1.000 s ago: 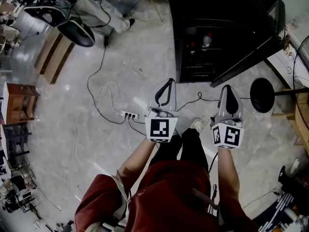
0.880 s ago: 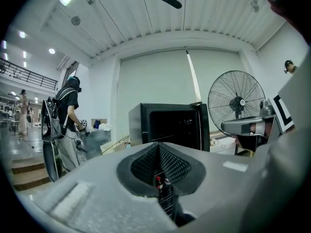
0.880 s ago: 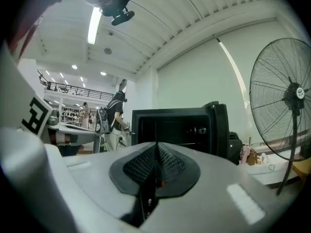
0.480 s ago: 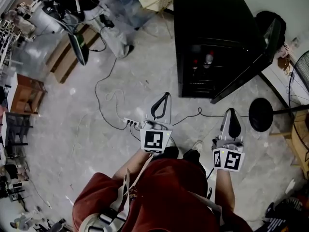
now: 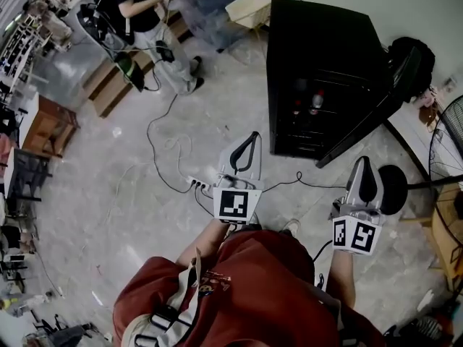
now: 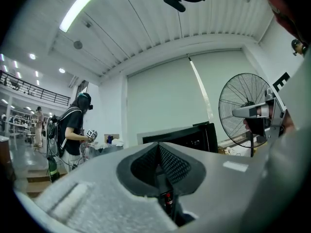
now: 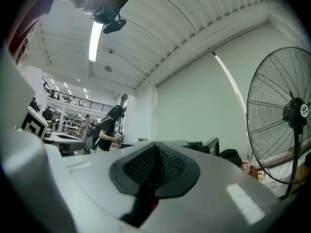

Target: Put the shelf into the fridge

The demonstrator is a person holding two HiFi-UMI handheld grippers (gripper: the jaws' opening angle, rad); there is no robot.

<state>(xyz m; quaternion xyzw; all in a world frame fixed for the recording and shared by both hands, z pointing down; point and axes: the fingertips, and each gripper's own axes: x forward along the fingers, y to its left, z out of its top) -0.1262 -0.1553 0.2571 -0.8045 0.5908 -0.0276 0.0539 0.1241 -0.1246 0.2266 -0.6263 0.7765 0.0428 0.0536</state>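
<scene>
Neither gripper carries anything. The left gripper point(image 5: 252, 137) has its jaws pressed together with nothing between them, and the right gripper point(image 5: 364, 163) has its jaws closed and empty too. Both are held about level in front of the person's body and point toward the black fridge point(image 5: 318, 42), which stands on the floor a little way ahead with its door point(image 5: 387, 103) swung wide open to the right. Inside the dark cabinet some horizontal racks and a couple of bottles point(image 5: 316, 101) can be made out, but no loose shelf shows in any view: not in the jaws, not on the floor near the fridge. It cannot be told whether one of the racks inside is the shelf in question. Judging from this, the task is either not begun or its carrying part is over. Either way no shelf is in hand, and the open door suggests work at the fridge is not finished. The floor point(image 5: 108, 186) is pale, smooth and grey, crossed by black cables, with a white power strip point(image 5: 197, 185) just ahead of the person's feet. The room is a large, bright workshop. A tall standing fan point(image 7: 286, 115) is on the right, wooden furniture is on the left, and another person point(image 5: 137, 9) in dark clothes stands well apart at the far side.
</scene>
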